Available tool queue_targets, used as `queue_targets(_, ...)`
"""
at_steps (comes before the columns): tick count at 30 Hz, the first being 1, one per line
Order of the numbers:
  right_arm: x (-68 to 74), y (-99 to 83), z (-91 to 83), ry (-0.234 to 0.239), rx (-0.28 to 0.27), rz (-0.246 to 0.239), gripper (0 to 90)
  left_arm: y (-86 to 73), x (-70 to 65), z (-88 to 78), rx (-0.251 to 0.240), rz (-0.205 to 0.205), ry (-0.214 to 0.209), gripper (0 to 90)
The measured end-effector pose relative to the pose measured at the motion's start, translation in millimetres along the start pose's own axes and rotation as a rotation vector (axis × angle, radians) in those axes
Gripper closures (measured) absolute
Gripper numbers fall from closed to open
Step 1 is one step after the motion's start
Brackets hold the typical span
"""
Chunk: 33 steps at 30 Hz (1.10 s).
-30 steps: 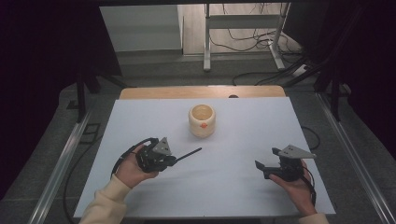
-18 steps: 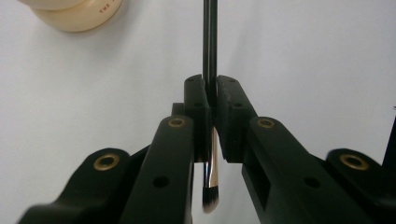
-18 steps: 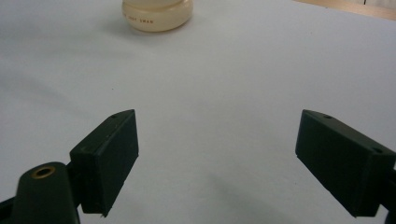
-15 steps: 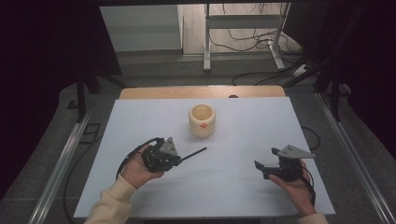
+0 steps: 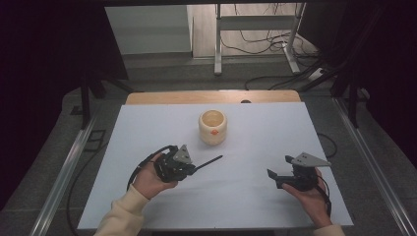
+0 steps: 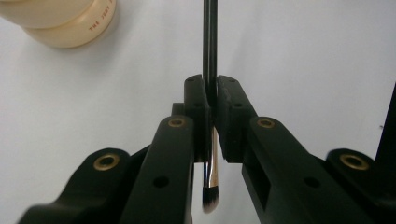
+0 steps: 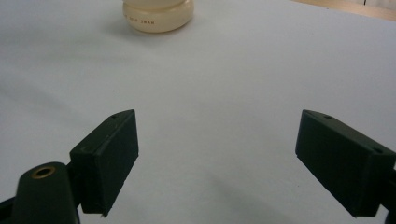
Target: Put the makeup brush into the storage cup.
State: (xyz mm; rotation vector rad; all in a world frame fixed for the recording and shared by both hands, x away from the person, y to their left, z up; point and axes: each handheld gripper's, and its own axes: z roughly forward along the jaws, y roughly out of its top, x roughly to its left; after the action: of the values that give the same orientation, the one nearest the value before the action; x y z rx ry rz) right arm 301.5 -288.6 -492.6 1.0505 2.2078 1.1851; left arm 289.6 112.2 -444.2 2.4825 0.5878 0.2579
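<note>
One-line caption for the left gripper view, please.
Left hand-held gripper clamps a slim black makeup brush, bristles toward the camera, above the white table, with a cream cup nearby.

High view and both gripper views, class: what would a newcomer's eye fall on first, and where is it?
First, the cream jar, standing open and alone in the middle of the white table. Next, the left gripper, in front of the jar at the left, shut on a slim black makeup brush whose handle points out past the jaws. At the right, the right gripper is open over bare table.
</note>
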Motion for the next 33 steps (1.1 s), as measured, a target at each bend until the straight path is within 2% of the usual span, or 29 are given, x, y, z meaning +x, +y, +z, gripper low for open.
queue_targets(15,2.7,2.6,2.4,-0.003,0.005,-0.004,13.6,11.6,-2.8,11.5,-0.015,-0.012,-0.011,83.5)
queue_targets(33,8.7,5.4,3.9,-0.009,0.021,-0.055,13.3,19.1,-6.7,17.1,-0.018,0.001,-0.020,83.5)
